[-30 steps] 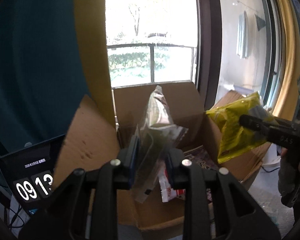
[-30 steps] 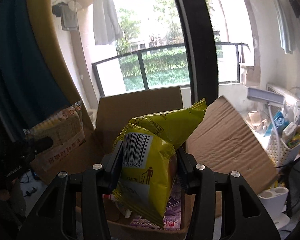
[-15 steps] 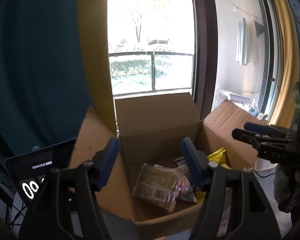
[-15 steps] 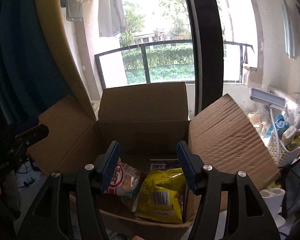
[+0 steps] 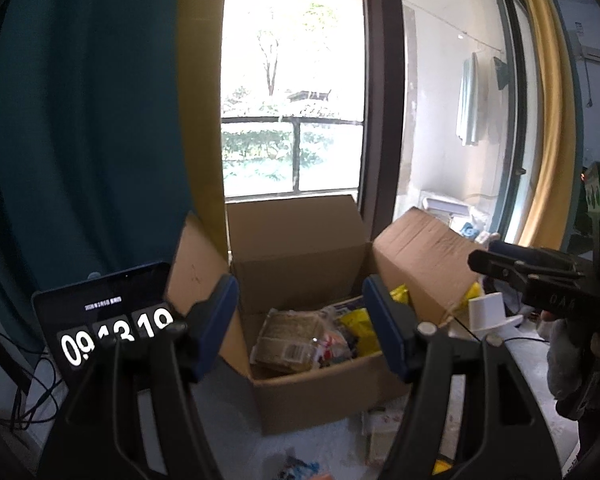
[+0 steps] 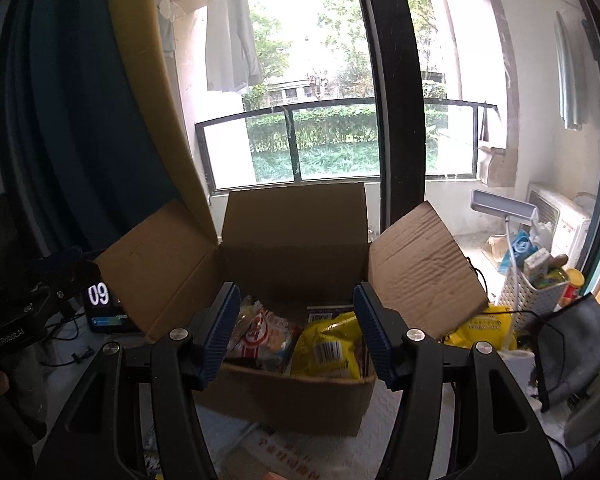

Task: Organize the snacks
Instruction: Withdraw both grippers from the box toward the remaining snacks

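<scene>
An open cardboard box (image 5: 300,248) stands before the window with its flaps up. Inside lie a clear packet of brown biscuits (image 5: 288,340), a yellow bag (image 6: 328,348) and a red-and-white packet (image 6: 264,336). My left gripper (image 5: 300,292) hangs in front of the box, open, with nothing between its blue pads. My right gripper (image 6: 296,298) is likewise open and empty, short of the box's near wall. Each gripper shows at the edge of the other's view, the right gripper (image 5: 500,264) and the left gripper (image 6: 60,276).
A tablet showing a clock (image 5: 108,320) leans left of the box. A yellow packet (image 6: 484,328), a white basket of items (image 6: 540,292) and a grey cloth (image 6: 580,344) sit to the right. Loose packets (image 5: 380,428) lie in front of the box.
A second ago the left gripper held the clear packet and the right held the yellow bag over the box. Both let go, the packets fell in, and both grippers drew back.
</scene>
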